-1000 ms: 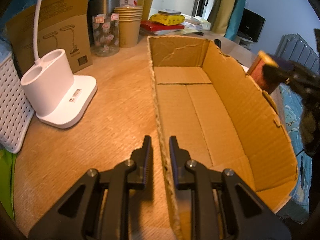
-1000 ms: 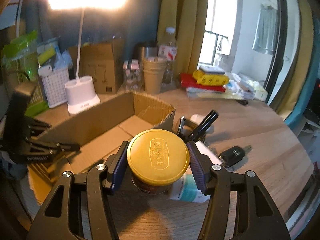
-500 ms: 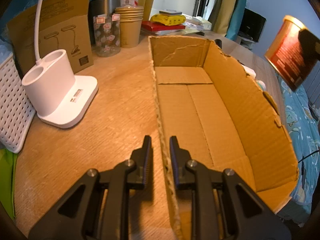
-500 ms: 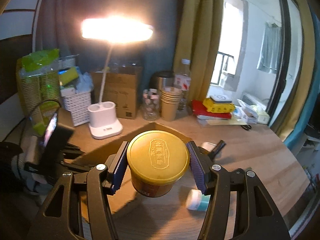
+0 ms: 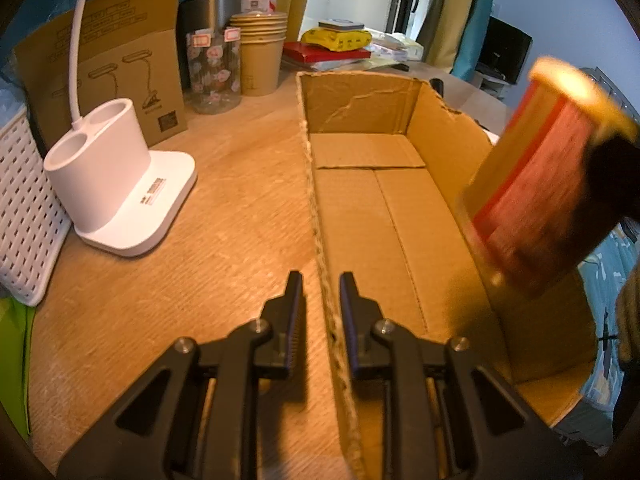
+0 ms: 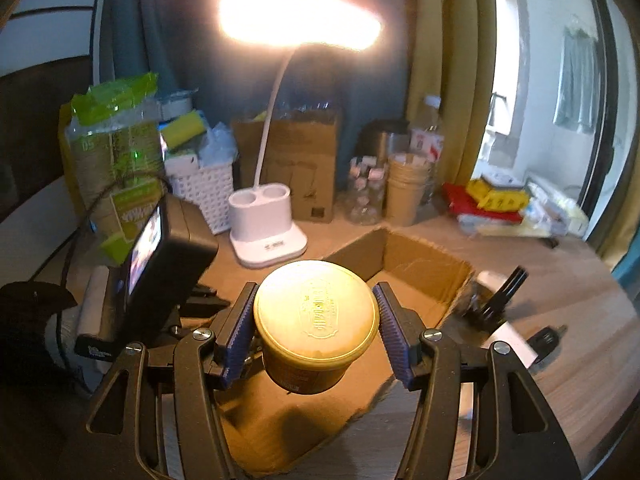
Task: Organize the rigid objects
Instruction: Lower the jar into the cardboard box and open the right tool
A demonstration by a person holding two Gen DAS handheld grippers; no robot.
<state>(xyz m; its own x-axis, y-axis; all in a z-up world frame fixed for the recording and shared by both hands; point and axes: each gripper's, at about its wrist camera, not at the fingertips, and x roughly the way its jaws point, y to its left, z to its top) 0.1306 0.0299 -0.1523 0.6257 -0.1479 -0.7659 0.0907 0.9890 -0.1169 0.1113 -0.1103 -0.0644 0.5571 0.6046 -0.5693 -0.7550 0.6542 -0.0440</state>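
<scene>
An open, empty cardboard box (image 5: 372, 216) lies on the wooden table. My left gripper (image 5: 320, 280) is shut on the box's left wall, one finger inside and one outside. My right gripper (image 6: 315, 288) is shut on a round can (image 6: 316, 312) with a yellow lid and a red-and-gold side. The can hangs over the near end of the box (image 6: 420, 264). In the left wrist view the can (image 5: 536, 184) appears blurred and tilted above the box's right wall. The can hides its own underside and the box floor beneath it.
A white lamp base (image 5: 120, 184), a white basket (image 5: 20, 216), a glass jar (image 5: 214, 72) and stacked paper cups (image 5: 260, 56) stand left of and behind the box. A black clip (image 6: 500, 300) and a key fob (image 6: 544, 338) lie right of the box.
The right gripper has carried the can up and leftward from the table's right side to over the box. The left gripper has kept still on the box wall.
</scene>
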